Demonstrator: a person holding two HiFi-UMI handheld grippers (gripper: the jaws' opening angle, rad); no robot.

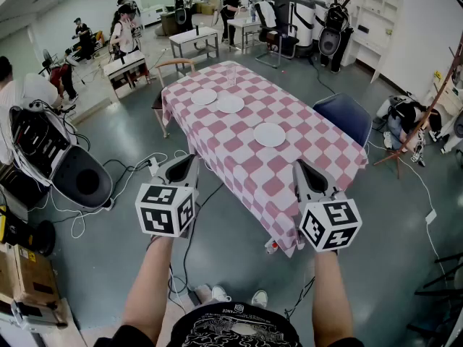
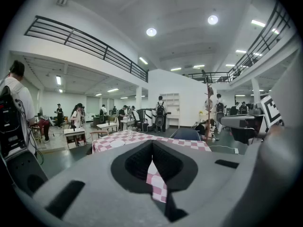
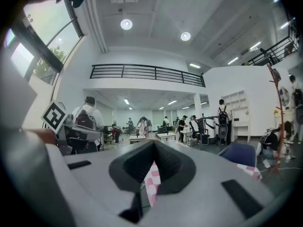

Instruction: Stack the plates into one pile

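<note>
The 3 plates lay singly on the checked surface (image 1: 318, 144), none resting on another, so the stacking looked not yet begun. The far plate (image 1: 204, 97) and the middle plate (image 1: 230, 104) sat just beside each other toward the far end, near a clear glass (image 1: 231, 75). The near plate (image 1: 270, 134) lay apart from them, closer to the person.

The person stood back from the near corner of the surface, with both arms out and no plate within reach. The left gripper (image 1: 182, 170) had its jaws together on nothing. Its own view showed only a sliver of checked cloth through the notch between them. The right gripper (image 1: 305, 173) was likewise closed and empty, and was held about level. Closed jaws suited this stance, probably because nothing was within reach to take.

The near plate seemed the likeliest first pick, as it lay on the right gripper's side. That gripper's jaws would have to part before they could take a thin rim. The flat plates offered little edge to pinch, so one might slide on the cloth.
</note>
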